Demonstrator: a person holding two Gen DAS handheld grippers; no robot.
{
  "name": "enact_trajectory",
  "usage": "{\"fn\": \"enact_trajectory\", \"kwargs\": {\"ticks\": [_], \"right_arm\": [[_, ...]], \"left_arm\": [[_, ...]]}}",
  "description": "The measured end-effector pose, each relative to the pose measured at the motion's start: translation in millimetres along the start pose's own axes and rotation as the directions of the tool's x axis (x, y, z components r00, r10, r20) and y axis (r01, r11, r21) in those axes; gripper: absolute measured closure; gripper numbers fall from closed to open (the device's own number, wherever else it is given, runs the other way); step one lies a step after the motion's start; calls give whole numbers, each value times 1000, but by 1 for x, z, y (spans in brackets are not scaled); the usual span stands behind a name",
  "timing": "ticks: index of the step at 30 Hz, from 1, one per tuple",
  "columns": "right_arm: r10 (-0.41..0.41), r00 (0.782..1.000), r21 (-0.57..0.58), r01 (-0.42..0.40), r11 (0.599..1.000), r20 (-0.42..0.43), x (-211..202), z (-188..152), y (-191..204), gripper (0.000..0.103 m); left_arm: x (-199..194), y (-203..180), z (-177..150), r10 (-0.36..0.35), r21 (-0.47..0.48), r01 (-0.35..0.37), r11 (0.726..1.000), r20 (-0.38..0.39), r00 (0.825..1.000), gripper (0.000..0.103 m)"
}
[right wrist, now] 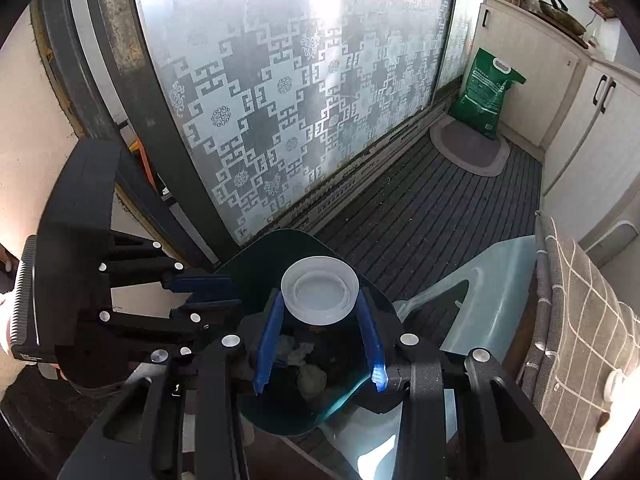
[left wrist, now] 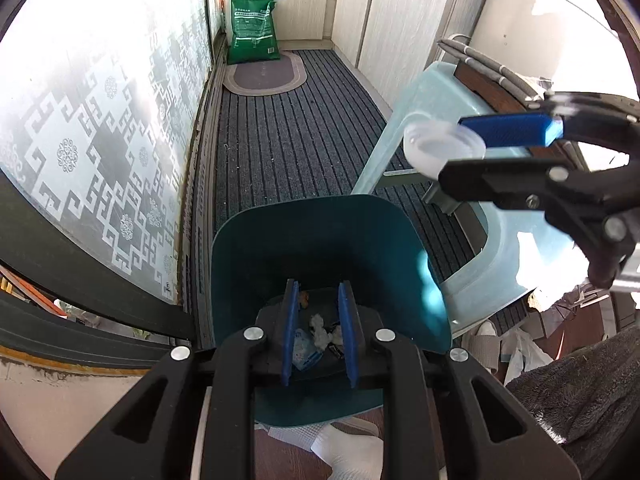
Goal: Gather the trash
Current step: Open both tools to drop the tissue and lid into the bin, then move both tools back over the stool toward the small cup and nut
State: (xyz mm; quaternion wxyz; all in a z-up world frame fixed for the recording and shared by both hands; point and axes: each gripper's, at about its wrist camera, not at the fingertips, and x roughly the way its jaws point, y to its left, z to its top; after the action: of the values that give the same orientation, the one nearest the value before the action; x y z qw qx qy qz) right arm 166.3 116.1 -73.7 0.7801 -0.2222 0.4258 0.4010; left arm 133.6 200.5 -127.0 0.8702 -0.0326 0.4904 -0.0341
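Both wrist views look down closely into the teal bin (left wrist: 320,240), sharing it

One teal bin (left wrist: 320,240), one white lid (right wrist: 319,291), one green bag (left wrist: 253,26).

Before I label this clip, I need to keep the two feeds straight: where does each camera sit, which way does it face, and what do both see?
Left wrist: sits on the left hand-held gripper, faces down into the teal dustpan with trash inside; its own blue fingers show, and the right hand-held gripper clamping a white plastic lid.
Right wrist: sits on the right hand-held gripper, faces the lid above the dustpan; the left hand-held gripper shows.
Shared: dustpan, lid, green bag, frosted glass door.
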Motion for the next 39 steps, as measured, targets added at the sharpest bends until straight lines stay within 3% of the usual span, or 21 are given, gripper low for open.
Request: {"fn": "enact_trajectory", "kwargs": {"ticks": [10, 23, 29, 30, 39], "right_arm": [[11, 995, -6, -12, 1000, -97, 37, -16, 8, 65], [23, 978, -30, -30, 999, -206, 75, -38, 21, 65], [22, 972, -44, -33, 998, -235, 86, -46, 25, 64], [31, 970, -39, -42, 998, -243, 87, -48, 25, 60], [41, 982, -49, -51, 997, -183, 68, -42, 27, 58]], "left_arm": [[-60, 17, 23, -17, -103, 35, 994, 175, 984, 81], [-110, 15, 37, -31, -137, 73, 988, 289, 957, 81], [-127, 7, 42, -17, -121, 59, 991, 322, 946, 81], [-129, 6, 42, -18, -118, 60, 991, 327, 945, 81], [-145, 2, 49, -34, -127, 88, 988, 376, 926, 75]]}}
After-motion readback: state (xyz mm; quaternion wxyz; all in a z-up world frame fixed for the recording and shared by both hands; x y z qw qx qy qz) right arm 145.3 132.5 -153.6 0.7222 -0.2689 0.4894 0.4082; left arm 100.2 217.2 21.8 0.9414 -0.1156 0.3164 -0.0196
